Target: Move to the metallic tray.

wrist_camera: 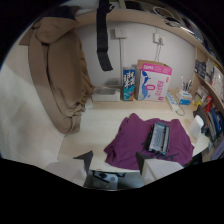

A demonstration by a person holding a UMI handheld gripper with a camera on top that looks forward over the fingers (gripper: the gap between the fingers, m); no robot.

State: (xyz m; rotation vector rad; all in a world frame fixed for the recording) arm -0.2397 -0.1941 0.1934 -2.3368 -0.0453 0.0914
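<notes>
Across the pale wooden desk (95, 125) a crumpled purple cloth (131, 142) is spread, and on its right part the metallic tray (159, 137) is laid, ahead and to the right of the gripper (114, 161). Its long axis runs away from the fingers. The 2 dark fingers are seen spread wide, with nothing held. A brown fabric (57, 70) is draped beyond, to the left.

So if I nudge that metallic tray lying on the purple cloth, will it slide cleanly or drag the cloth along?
The metallic tray looks rigid and flat, so it should move as one piece. It rests on the rumpled purple cloth, which is likely to bunch and drag along. The gripper is open, short of it.
</notes>
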